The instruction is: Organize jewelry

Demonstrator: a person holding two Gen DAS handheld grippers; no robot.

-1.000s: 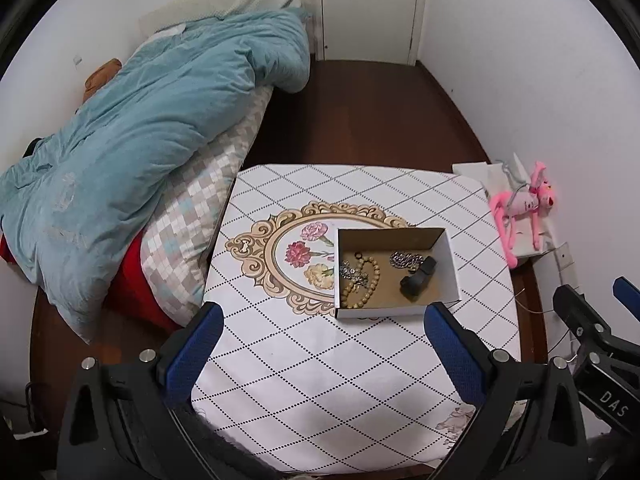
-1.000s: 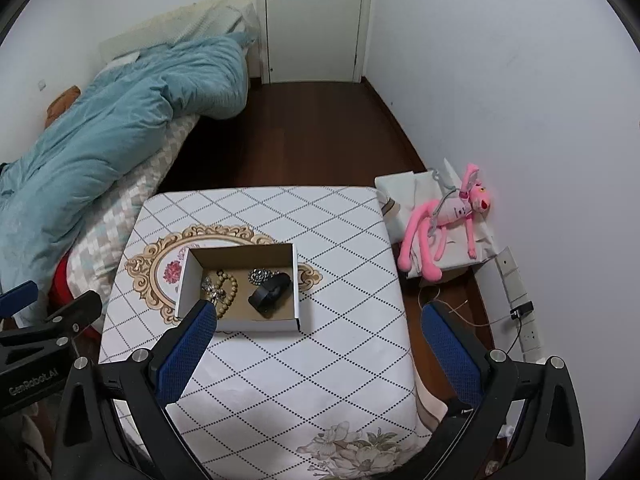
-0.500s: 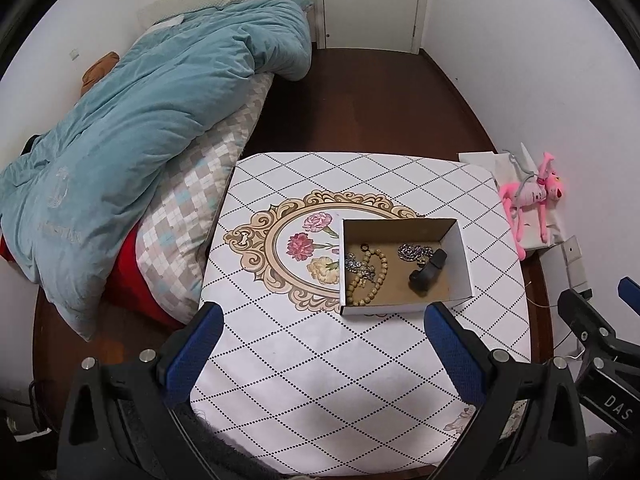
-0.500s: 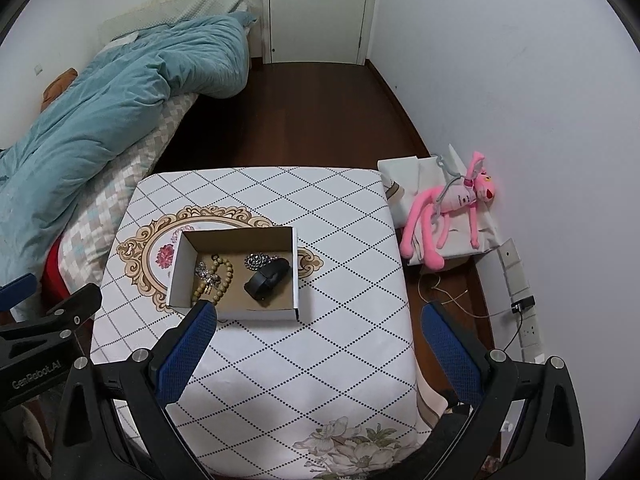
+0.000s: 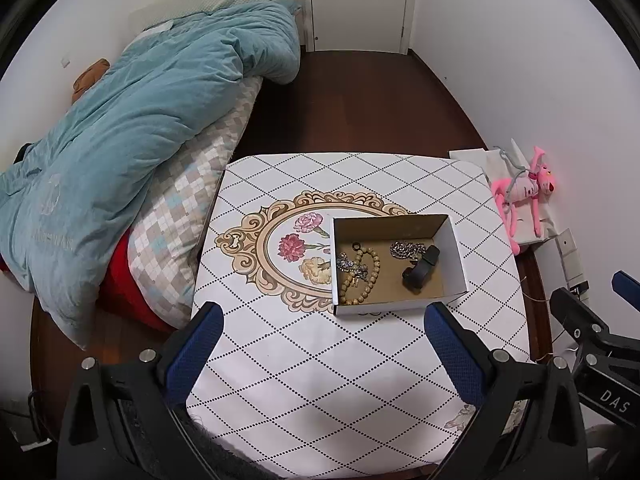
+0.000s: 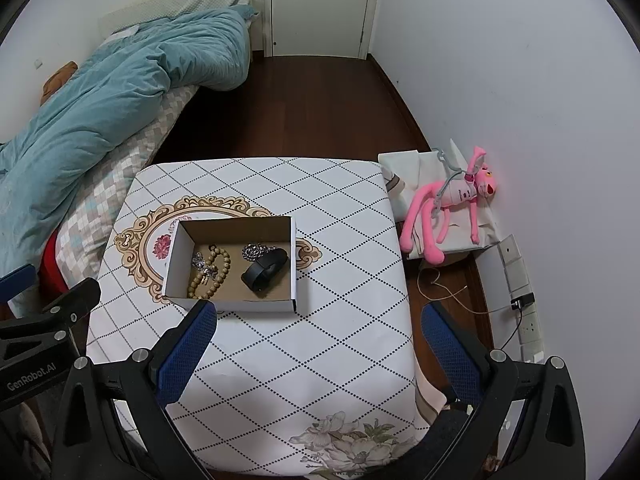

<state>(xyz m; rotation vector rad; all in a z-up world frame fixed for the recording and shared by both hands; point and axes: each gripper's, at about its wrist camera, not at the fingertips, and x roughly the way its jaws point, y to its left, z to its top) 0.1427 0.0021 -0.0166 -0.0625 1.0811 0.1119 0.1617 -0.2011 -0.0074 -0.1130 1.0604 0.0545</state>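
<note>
a: both views have crept nearer the desk (image 5: 304, 364) since a second ago, so the cardboard box (image 5: 454, 258) sits lower and larger in each; the things inside lie where they lay.

b: and the left hand-held gripper (image 5: 322, 334)?

a: spread wide, blue pads apart, pinching nothing, above the near half of the desk and short of the box.

b: the right hand-held gripper (image 6: 320, 338)?

a: same, spread and empty. its left pad overlaps the box's near-left corner in the right wrist view; whether it touches, i cannot tell.

b: where is the jewelry?

a: all inside the open box, which stands on the patterned cloth, partly over the gold oval with flowers. a wooden bead bracelet (image 5: 366, 276) lies at the left end with a small sparkly silver piece (image 5: 351, 265) on it, and a little dark ring (image 5: 355, 246) lies just beyond them. a coiled silver chain (image 5: 404, 249) is toward the far wall, touching a black band (image 5: 422, 268) at the right.

b: around the desk?

a: a bed with a teal duvet (image 6: 108, 92) on the left, a pink plush toy (image 6: 448, 204) on the floor by the right wall.
</note>
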